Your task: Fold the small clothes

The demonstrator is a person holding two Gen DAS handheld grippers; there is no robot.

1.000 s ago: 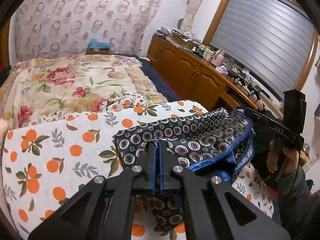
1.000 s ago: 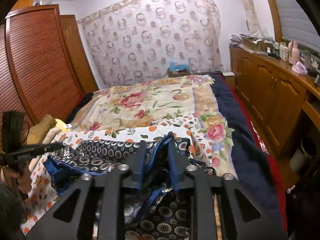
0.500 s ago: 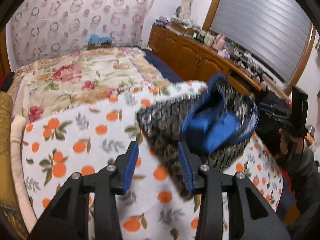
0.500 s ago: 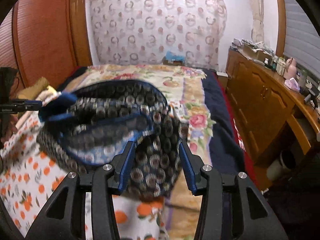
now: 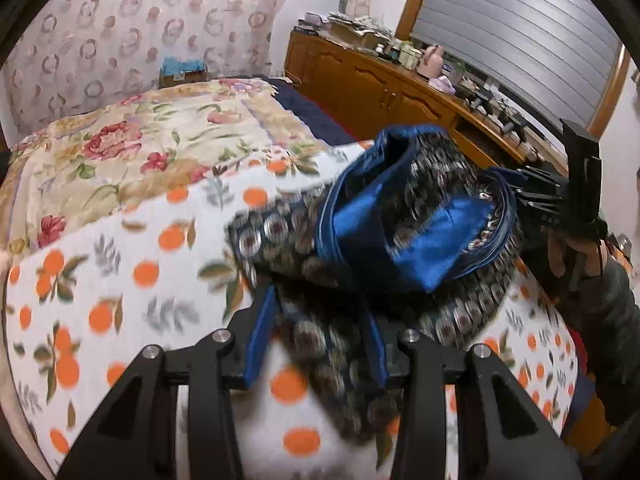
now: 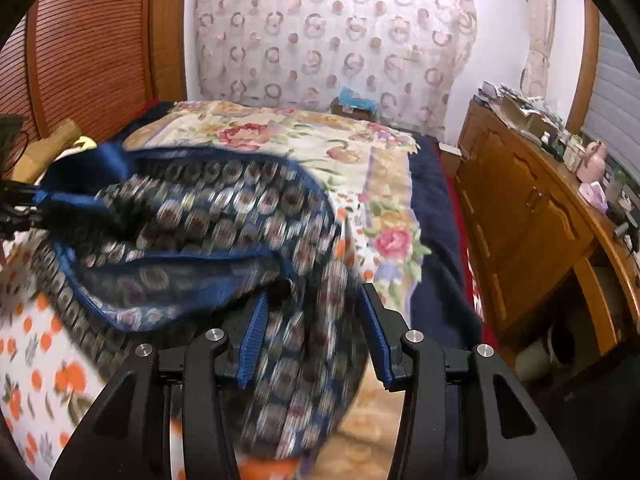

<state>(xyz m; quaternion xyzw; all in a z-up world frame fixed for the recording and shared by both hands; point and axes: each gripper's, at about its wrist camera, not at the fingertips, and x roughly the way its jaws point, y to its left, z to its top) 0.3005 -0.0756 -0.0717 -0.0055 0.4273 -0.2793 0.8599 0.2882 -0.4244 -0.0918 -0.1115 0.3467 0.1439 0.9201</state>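
Lying bunched mid-frame on the orange-print blanket (image 5: 120, 280), the garment (image 5: 400, 232) should be flattened before folding, both the left gripper (image 5: 316, 336) and right gripper (image 6: 314, 340) spread, cloth loose between.

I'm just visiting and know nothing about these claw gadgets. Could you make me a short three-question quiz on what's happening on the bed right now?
1. True or false: the left claw is clamped tight on the dark patterned garment.
2. Multiple choice: what lies directly under the garment? A) a bare wooden floor B) an orange-print blanket C) a metal tray
3. Fill in: in the right wrist view, the wooden cabinet stands on the ___ side of the picture.

Key
1. False: its blue pads stand apart, with cloth lying loosely between them. The right claw is open too.
2. B
3. right
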